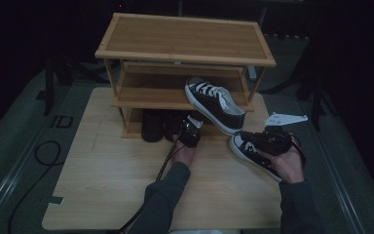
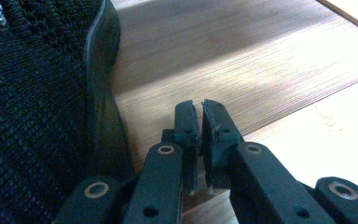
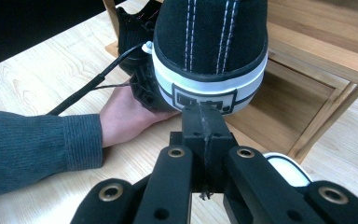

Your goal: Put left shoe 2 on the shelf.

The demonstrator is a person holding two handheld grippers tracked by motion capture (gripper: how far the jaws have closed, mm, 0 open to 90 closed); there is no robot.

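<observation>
Item 1, sneaker point(image 1: 215, 104): black canvas, white laces and sole. I see it tilted, toe up and resting on the rack's point(image 1: 185, 38) middle shelf, heel down and toward me, near the right hand-held gripper point(image 1: 251, 138). Its long axis runs from upper left to lower right in the high view. In the right gripper view the heel point(image 3: 209, 70) faces the camera, its label patch just above the jaw tips.

Item 2, second sneaker point(image 1: 253, 155): same make, lying on the surface point(image 1: 102, 170) under my right hand point(image 1: 288, 163), toe pointing toward the rack, long axis on the same diagonal.

Item 3, right hand-held gripper: jaws pressed together with nothing between them, tips touching or just short of the tilted sneaker's heel; I cannot tell which.

Item 4, left hand-held gripper point(image 1: 189, 131): at the front edge of the rack's bottom shelf, near the dark shoes point(image 1: 152, 126) stored there. In the left gripper view its jaws point(image 2: 200, 126) stand almost together, a thin gap between the pads, nothing in it; a black mesh shoe point(image 2: 37, 107) lies just beside them.

Item 5, rack: bamboo, three tiers, standing at the far part of the surface.
</observation>
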